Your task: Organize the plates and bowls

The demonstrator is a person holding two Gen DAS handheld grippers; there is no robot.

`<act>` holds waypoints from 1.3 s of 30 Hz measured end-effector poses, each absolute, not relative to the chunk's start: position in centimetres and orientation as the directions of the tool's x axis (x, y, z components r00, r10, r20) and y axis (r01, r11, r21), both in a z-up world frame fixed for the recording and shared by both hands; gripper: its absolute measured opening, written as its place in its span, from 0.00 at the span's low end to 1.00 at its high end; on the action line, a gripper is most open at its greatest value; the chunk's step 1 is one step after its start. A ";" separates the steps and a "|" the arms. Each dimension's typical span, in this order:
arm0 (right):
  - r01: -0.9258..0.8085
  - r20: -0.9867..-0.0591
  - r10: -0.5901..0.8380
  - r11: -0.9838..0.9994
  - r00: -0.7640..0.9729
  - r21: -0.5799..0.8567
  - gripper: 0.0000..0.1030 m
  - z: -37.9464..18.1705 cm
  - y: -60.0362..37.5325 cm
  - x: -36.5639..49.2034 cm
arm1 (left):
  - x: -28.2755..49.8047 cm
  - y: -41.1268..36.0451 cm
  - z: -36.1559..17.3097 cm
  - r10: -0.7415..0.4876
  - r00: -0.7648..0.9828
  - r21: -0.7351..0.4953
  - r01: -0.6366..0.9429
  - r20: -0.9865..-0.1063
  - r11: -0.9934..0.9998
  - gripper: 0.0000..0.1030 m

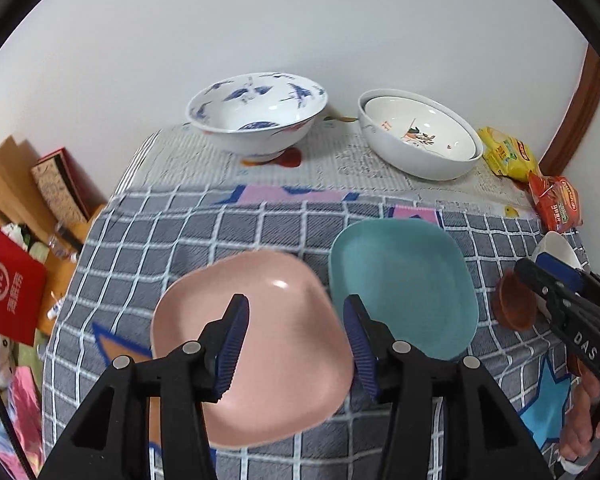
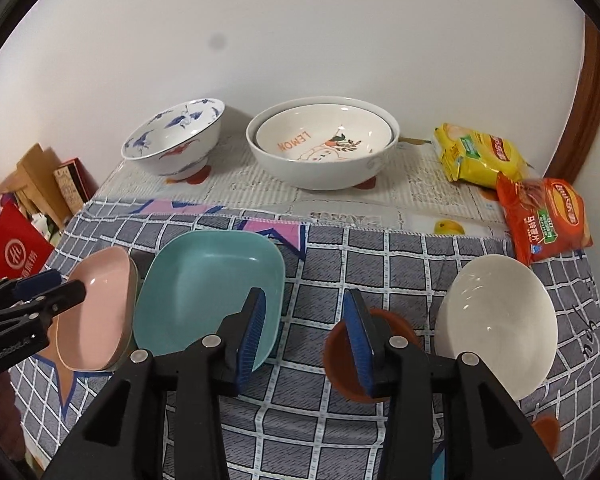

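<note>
Black-armed left tongs (image 1: 296,344) hang partly open over the pink square plate (image 1: 260,344), pads clear of it and holding nothing; the right tongs (image 2: 306,336) are likewise partly open and empty, above the desk (image 2: 380,272) between the teal square plate (image 2: 204,292) and a small brown saucer (image 2: 340,364). From the right wrist view the pink plate sits at nine o'clock just beside the teal one, a plain white bowl (image 2: 500,320) lies at three o'clock, and toward twelve o'clock stand a blue-patterned bowl (image 2: 176,140) and a white bowl with a lemon-print bowl nested inside it (image 2: 324,148). Stacking the two square plates looks like the likely step: I would bring one pad under the pink plate's near rim and one over it, close firmly, lift level, and line up the corners before lowering, since glossy rims may slip. Snack packets (image 2: 476,156) at two o'clock are clear of the route.
</note>
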State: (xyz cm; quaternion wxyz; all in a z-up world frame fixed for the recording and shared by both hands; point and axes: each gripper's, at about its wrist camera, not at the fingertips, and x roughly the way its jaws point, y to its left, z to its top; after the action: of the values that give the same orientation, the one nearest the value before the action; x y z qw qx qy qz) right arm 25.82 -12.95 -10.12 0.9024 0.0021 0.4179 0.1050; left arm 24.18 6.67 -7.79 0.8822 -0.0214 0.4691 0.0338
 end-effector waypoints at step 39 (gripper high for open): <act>-0.222 -0.822 0.282 0.956 0.495 0.194 0.06 -16.8 -10.2 32.1 | 33.5 3.8 -13.2 -0.008 0.458 -0.005 0.008 -0.889 1.000 0.15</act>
State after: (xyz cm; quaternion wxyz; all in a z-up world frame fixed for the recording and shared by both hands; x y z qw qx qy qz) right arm 32.14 -10.20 -16.82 0.8641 0.0310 0.4807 0.1457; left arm 33.49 3.77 -13.21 0.8538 -0.0001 0.5206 -0.0047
